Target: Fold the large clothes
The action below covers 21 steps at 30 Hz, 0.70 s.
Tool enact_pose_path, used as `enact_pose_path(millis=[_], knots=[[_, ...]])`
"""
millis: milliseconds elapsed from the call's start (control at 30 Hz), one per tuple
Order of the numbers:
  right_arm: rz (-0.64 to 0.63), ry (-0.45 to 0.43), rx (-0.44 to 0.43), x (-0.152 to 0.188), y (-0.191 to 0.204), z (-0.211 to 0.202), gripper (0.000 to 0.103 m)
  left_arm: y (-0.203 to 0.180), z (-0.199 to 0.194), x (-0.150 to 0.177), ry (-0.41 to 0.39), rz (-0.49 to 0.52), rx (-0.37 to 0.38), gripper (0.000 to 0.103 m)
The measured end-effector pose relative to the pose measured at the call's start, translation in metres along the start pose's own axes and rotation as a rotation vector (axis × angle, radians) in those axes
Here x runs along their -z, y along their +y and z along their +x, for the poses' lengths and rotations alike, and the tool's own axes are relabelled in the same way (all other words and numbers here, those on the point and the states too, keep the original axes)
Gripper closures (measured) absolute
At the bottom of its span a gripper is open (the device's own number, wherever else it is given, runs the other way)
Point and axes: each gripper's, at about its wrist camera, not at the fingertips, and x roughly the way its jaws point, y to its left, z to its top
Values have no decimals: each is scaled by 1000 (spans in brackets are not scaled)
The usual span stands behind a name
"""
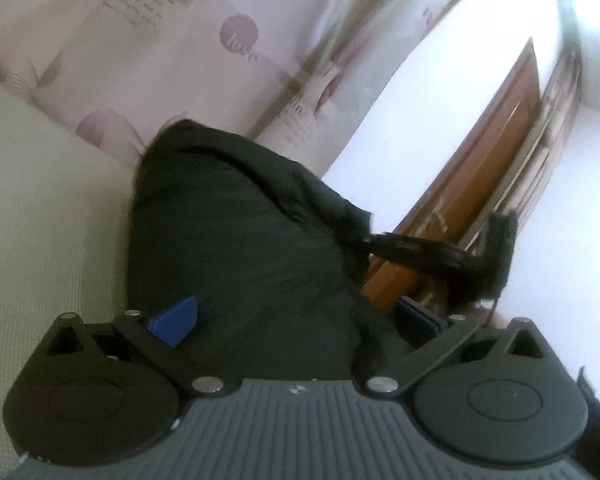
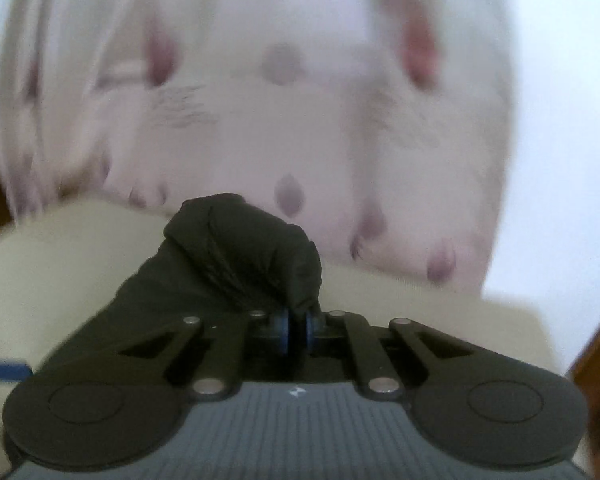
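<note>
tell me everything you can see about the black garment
The black garment looks like a puffy, slightly shiny padded coat, bunched in a rumpled mound on the cream bed surface. The right gripper is shut on a pinched fold, lifting it. The left gripper stands open around its bulk, pads apparently not pressing.

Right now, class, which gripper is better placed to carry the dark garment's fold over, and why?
The right gripper: its blue pads are pinched on the dark garment. The left gripper stands wide open, gripping nothing.
</note>
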Motion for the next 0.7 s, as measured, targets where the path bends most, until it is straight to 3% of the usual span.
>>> enact_pose_path(millis=[100,167,300,533,700], knots=[[266,-33,-36,39,-55,1,96,2,9,5,45,-12,-18,0],[333,-18,-26,65,-74,6,96,7,14,6,52,-31,-28,0],[376,-27,-10,98,-94,6,96,18,27,4,88,-37,-61,0],[332,23,57,120,-105,15,96,22,62,5,187,-50,38,0],[403,53,45,129,-101,23,97,24,63,6,184,-22,58,4]])
